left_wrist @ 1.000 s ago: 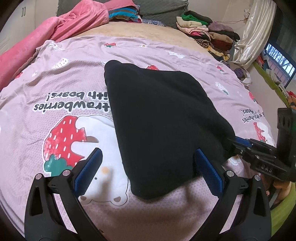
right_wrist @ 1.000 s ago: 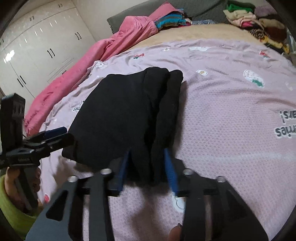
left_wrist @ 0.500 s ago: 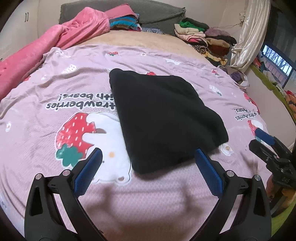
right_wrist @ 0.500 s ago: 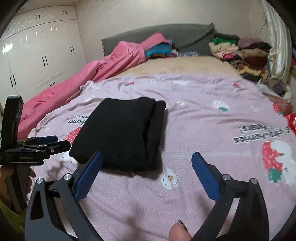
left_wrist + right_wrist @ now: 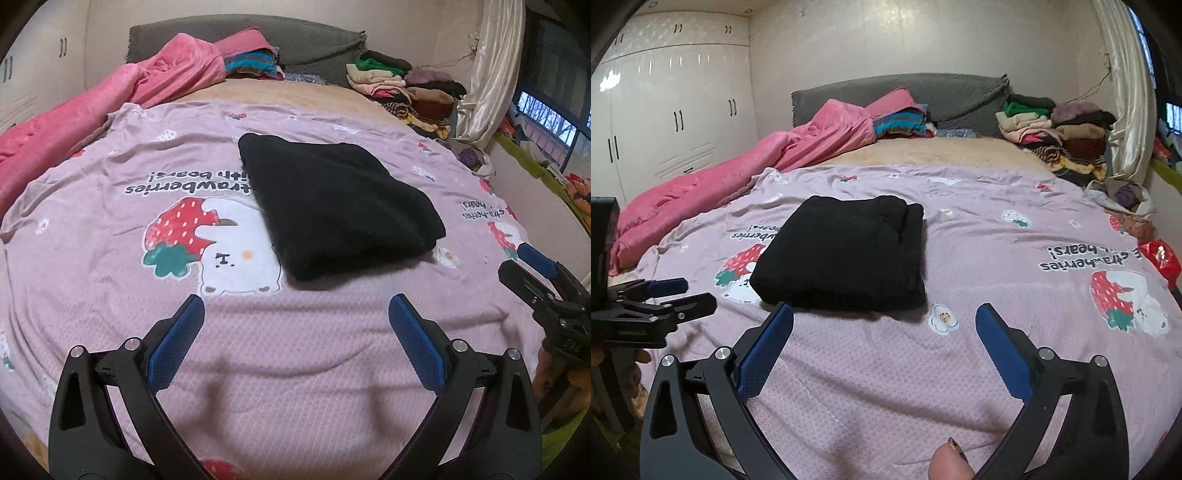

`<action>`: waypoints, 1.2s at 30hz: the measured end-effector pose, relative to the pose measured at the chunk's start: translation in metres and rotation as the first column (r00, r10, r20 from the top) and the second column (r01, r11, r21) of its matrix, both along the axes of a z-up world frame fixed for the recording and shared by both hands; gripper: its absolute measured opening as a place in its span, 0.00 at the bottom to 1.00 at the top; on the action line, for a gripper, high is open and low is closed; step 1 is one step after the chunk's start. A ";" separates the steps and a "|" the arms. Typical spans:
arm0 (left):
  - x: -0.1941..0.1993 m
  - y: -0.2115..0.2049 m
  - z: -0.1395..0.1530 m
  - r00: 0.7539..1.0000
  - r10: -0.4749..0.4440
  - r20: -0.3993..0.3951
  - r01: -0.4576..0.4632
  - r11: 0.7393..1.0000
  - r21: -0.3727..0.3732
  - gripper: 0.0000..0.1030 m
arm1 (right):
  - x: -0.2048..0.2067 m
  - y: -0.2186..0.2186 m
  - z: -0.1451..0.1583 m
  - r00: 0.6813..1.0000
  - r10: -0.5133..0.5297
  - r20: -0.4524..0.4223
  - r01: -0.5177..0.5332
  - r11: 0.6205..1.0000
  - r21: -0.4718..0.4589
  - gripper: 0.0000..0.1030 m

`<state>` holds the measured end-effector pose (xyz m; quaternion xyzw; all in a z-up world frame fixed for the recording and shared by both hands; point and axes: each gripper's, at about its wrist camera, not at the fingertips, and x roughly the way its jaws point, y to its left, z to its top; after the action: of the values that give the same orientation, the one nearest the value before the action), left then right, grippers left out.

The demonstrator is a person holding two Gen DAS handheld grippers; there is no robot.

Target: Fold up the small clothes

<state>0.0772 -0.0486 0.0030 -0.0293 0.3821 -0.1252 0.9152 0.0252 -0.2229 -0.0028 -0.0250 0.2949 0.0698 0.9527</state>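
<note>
Grippers (image 5: 295,325) (image 5: 884,325) angled down, jaws wide

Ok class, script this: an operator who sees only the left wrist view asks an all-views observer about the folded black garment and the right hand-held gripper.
Operator: Is the right hand-held gripper holding anything?
Observer: No. The right hand-held gripper has just been opening; its jaws stand wide with nothing between them, just short of the black garment.
Operator: What does the garment's right edge look like?
Observer: Its folded layers show there, stacked into a ridge along that side.
Operator: Any sign of the person behind that gripper?
Observer: Only a thumb tip, at the bottom of the right wrist view.
</note>
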 end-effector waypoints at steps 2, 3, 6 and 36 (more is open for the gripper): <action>-0.006 0.002 -0.001 1.000 0.004 0.016 -0.004 1.000 -0.002 0.91 | -0.006 0.003 -0.002 1.000 -0.003 0.019 0.003 1.000 -0.015 0.96; -0.008 0.003 -0.002 1.000 0.008 0.022 -0.008 1.000 -0.002 0.91 | -0.009 0.004 -0.004 1.000 -0.010 0.027 0.011 1.000 -0.017 0.96; -0.016 0.004 -0.007 0.999 0.012 0.037 -0.013 1.000 0.007 0.91 | -0.015 0.008 -0.010 1.000 -0.019 0.019 0.019 1.000 -0.006 0.96; -0.024 0.012 -0.031 0.999 0.045 -0.008 -0.045 0.999 0.013 0.91 | -0.035 0.016 -0.048 0.989 -0.134 -0.067 0.132 0.991 -0.037 0.96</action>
<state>0.0531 -0.0366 -0.0277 -0.0325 0.3857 -0.1022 0.9164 -0.0096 -0.2071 -0.0506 -0.0183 0.3300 0.0023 0.9438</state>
